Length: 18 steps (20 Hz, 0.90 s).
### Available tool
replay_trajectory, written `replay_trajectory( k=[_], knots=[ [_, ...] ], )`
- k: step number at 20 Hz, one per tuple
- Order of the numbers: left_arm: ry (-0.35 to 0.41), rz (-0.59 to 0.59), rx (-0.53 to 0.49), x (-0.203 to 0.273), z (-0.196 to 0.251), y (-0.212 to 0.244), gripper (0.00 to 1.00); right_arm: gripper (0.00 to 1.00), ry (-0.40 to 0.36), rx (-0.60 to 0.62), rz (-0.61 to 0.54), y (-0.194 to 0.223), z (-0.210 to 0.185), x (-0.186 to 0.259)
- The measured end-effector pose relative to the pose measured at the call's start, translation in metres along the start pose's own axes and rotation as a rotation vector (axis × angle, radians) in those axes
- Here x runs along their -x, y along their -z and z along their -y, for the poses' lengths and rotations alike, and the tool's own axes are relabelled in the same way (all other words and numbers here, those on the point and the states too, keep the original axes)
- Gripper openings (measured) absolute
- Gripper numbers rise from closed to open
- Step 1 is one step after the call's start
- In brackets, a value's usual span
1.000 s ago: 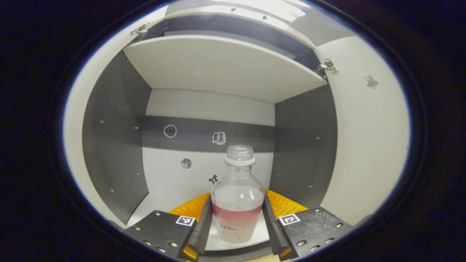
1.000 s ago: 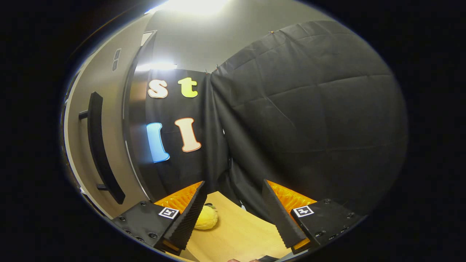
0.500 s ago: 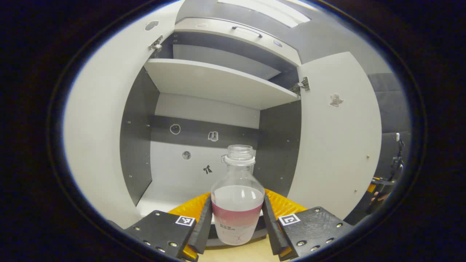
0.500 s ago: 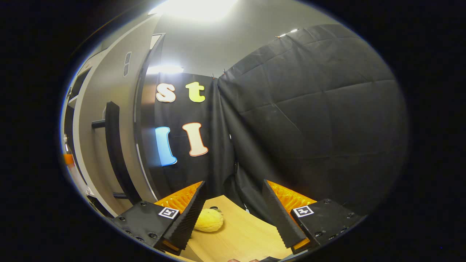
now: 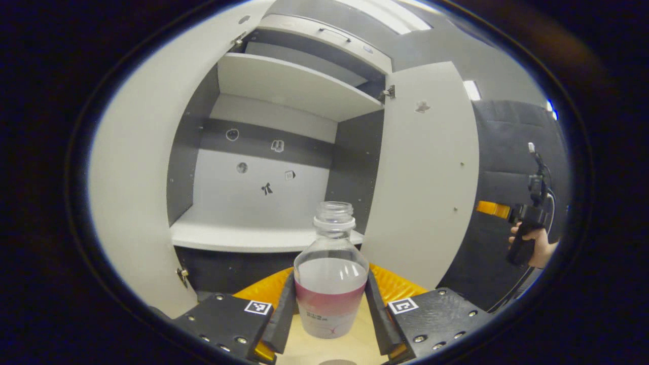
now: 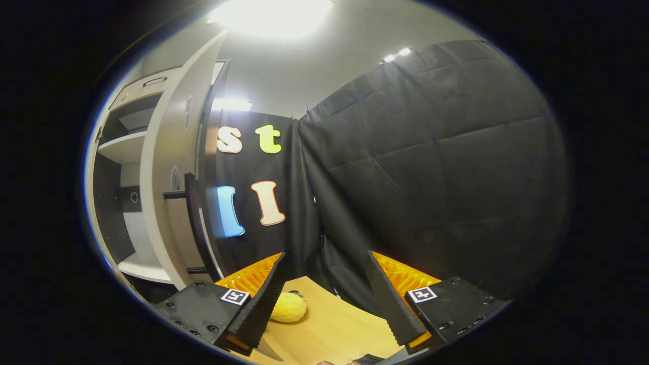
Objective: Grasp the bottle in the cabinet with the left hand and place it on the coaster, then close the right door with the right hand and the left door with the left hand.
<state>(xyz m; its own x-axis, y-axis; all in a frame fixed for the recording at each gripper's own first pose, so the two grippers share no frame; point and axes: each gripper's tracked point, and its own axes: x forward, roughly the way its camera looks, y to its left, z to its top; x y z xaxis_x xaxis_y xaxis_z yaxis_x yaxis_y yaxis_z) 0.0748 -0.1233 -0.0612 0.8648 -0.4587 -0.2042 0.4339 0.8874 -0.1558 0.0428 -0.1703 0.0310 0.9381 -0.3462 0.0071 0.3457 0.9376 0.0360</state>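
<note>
A clear bottle with a pink label band and no cap stands upright between the fingers of my left gripper, which is shut on it. It hangs in front of the open cabinet, over the wooden table. A grey rounded edge, possibly the coaster, peeks in at the bottom. The left door and right door both stand open. My right gripper is open and holds nothing, just right of the right door with its black handle.
A hand holds the right gripper off to the right in the left gripper view. A yellow rounded object lies on the wooden table by the booth's black cloth. The cabinet's lower shelf is bare.
My left gripper has drawn back out of the cabinet with the bottle, from over the shelf to over the table. The right gripper has backed off, bringing the cabinet's inside into its view.
</note>
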Motion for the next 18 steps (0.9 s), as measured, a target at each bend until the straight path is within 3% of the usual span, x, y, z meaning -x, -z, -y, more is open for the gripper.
replay_trajectory(
  k=[8,12,18],
  knots=[
    [0.099,-0.128,0.040,0.021,0.018,0.124,0.68,0.98,0.009,0.021,0.001,-0.003,0.001,0.041],
    [0.104,-0.204,0.108,0.024,0.014,0.184,0.68,0.98,0.003,0.022,-0.031,0.005,-0.004,0.053],
    [0.115,-0.248,0.109,0.018,0.016,0.233,0.68,0.98,0.039,0.001,-0.090,0.018,0.001,0.067]
  ],
)
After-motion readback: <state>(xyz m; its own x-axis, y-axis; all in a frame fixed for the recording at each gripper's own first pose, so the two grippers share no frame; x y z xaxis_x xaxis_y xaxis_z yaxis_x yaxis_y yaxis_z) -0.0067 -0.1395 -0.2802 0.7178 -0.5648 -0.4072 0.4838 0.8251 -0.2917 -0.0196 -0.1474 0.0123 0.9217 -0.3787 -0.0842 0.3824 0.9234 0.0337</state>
